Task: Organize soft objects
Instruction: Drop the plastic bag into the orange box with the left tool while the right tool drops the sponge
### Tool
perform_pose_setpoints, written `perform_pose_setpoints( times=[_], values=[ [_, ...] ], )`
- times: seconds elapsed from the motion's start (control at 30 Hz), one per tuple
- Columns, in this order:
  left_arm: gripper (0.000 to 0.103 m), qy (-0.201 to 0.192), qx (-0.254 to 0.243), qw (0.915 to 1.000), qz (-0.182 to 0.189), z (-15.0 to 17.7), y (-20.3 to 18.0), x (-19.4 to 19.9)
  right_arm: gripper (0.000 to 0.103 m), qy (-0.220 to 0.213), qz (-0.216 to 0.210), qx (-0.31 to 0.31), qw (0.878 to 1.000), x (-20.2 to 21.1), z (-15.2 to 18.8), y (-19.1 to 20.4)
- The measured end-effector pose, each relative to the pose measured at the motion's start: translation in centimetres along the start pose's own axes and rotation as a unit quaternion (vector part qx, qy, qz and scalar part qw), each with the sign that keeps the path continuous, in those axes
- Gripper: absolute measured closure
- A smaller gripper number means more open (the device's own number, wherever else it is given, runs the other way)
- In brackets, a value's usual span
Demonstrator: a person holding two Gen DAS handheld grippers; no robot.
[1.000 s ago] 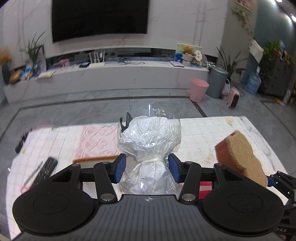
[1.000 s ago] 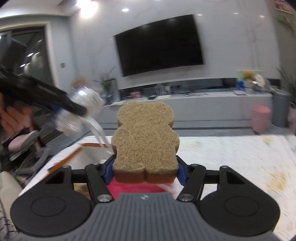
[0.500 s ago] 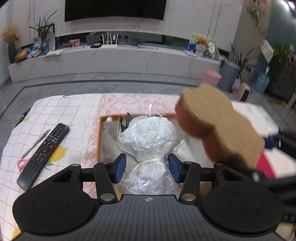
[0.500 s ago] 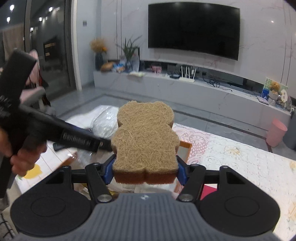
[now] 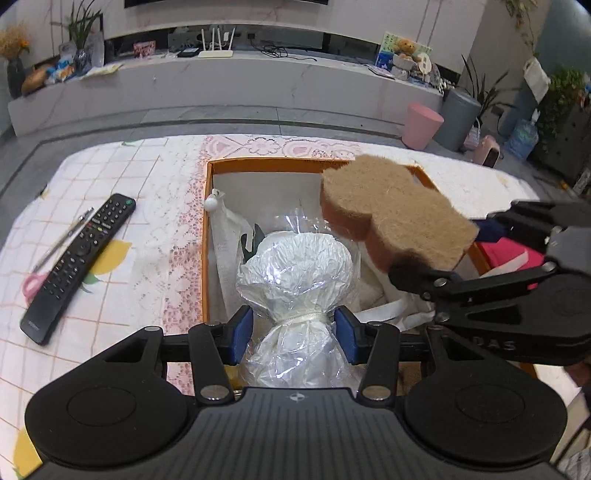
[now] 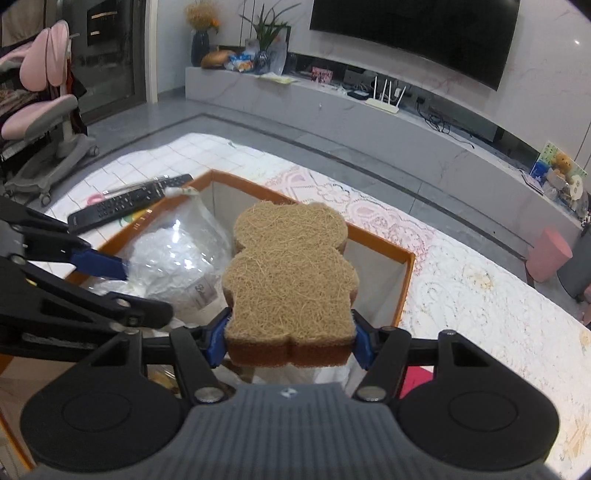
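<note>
Lace tablecloth (image 5: 177, 236), orange-rimmed box (image 5: 258, 164), crinkly plastic bundle (image 5: 295, 273), fibrous bear-shaped sponge (image 6: 288, 273)

I am seeing a black remote control (image 5: 79, 265) lying beside a pen (image 5: 62, 240) and pink-handled scissors (image 5: 31, 283); a pink bin (image 5: 422, 125) standing beyond.

Home living room: wall television (image 6: 413, 33), media console (image 5: 221, 79), remote (image 5: 79, 264).
</note>
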State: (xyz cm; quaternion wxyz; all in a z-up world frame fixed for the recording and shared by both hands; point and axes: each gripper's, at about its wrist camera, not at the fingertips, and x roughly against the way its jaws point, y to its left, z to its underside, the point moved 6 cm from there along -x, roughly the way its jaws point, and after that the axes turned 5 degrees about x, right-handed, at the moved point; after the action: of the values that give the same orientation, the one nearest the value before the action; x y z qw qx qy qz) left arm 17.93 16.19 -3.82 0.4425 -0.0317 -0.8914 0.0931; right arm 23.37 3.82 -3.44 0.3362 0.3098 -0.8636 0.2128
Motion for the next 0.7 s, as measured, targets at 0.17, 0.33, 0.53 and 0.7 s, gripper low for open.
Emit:
perform_pose_setpoints(
  times=[0.17,0.33,0.53,0.7],
  values=[
    [0.042,-0.016,-0.003,0.9999,-0.003,-0.1,0.0,0.3,0.04,0.017,-0.005,-0.004,1.0,-1.0,0.3,0.4],
    [0.025,-0.047,-0.023,0.9982,-0.028,-0.6,-0.7,1.4,0.039,0.016,0.001,0.007,1.0,-0.8,0.5,0.3],
    [0.016,-0.061,-0.031,0.9976,-0.007,-1.2,-1.1,2.9,0.024,0.005,0.021,-0.005,1.0,0.3,0.7,-0.5],
    [0.017,-0.08,-0.035,0.9961,-0.009,-1.6,-1.2,3.9,0.012,-0.013,0.029,-0.007,0.999,1.8,0.8,-1.0]
  ],
)
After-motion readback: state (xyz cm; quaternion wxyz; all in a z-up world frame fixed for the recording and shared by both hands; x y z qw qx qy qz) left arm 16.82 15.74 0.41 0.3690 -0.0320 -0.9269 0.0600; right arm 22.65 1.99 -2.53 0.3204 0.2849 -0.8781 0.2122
